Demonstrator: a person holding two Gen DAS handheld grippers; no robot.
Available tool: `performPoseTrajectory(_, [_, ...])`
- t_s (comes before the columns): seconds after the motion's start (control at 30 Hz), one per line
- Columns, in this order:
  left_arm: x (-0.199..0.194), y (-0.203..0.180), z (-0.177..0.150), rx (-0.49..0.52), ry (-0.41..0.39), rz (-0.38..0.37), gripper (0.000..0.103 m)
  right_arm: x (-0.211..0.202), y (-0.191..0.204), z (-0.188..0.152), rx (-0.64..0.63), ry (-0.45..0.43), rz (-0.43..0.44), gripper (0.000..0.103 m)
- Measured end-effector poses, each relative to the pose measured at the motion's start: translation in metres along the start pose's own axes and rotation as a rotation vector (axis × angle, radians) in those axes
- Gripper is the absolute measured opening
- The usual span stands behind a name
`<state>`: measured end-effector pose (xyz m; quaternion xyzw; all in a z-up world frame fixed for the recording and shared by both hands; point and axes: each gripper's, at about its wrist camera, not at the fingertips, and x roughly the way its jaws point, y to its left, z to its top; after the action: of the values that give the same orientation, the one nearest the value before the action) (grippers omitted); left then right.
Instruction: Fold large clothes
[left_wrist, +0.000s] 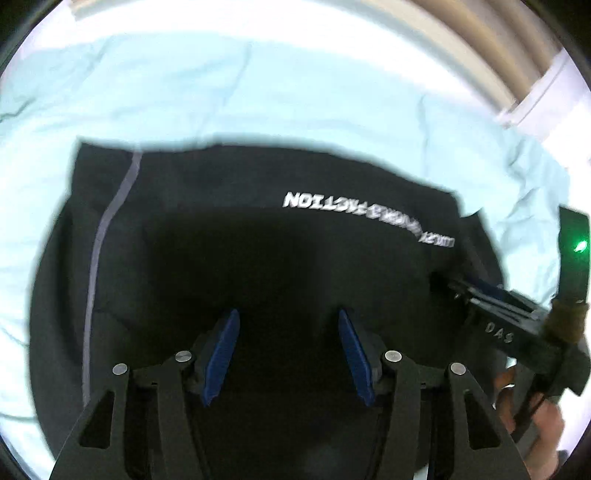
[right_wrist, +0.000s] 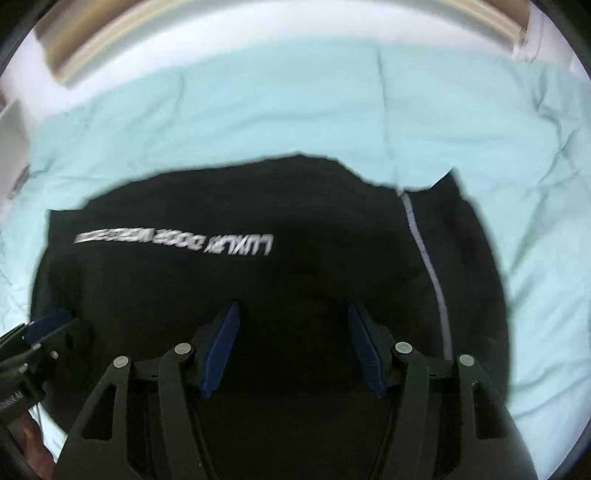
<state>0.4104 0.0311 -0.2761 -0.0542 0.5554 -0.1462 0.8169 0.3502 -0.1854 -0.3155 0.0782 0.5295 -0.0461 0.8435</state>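
Note:
A black garment (left_wrist: 258, 229) with white lettering and a thin grey stripe lies spread on a light blue sheet (left_wrist: 258, 92). It also shows in the right wrist view (right_wrist: 295, 229). My left gripper (left_wrist: 288, 314) is open and empty, its blue pads (left_wrist: 221, 350) wide apart just above the dark cloth. My right gripper (right_wrist: 293, 308) is open and empty, also over the garment. The right gripper shows at the right edge of the left wrist view (left_wrist: 491, 306). The left gripper shows at the lower left of the right wrist view (right_wrist: 44, 325). Both views are motion-blurred.
The light blue sheet (right_wrist: 258, 103) covers a bed and surrounds the garment on all sides. A beige headboard or wall strip (left_wrist: 461, 40) runs along the far edge. White bedding (left_wrist: 546, 99) lies at the far right.

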Motion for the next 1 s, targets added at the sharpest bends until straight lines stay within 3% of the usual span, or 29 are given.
performPoseTrajectory(0.13, [0.022, -0.008, 0.003, 0.025, 0.016, 0.05, 0.06, 0.029, 0.005, 0.004, -0.05, 0.03, -0.031, 0.068])
performPoseTrajectory(0.33, [-0.014, 0.01, 0.001, -0.022, 0.011, -0.044, 0.061, -0.005, -0.02, -0.004, 0.028, -0.037, 0.086, 0.068])
performPoseTrajectory(0.43, [-0.043, 0.032, -0.009, -0.063, -0.019, -0.067, 0.061, -0.029, -0.043, -0.02, 0.08, -0.073, 0.116, 0.069])
performPoseTrajectory(0.6, [-0.089, 0.076, -0.029, -0.146, -0.074, -0.09, 0.061, -0.06, -0.092, -0.049, 0.183, -0.117, 0.093, 0.073])
performPoseTrajectory(0.83, [-0.113, 0.129, -0.058, -0.243, -0.097, -0.002, 0.061, -0.097, -0.154, -0.09, 0.276, -0.112, 0.079, 0.077])
performPoseTrajectory(1.0, [-0.115, 0.169, -0.072, -0.346, -0.104, -0.041, 0.061, -0.092, -0.173, -0.102, 0.339, -0.084, 0.149, 0.077])
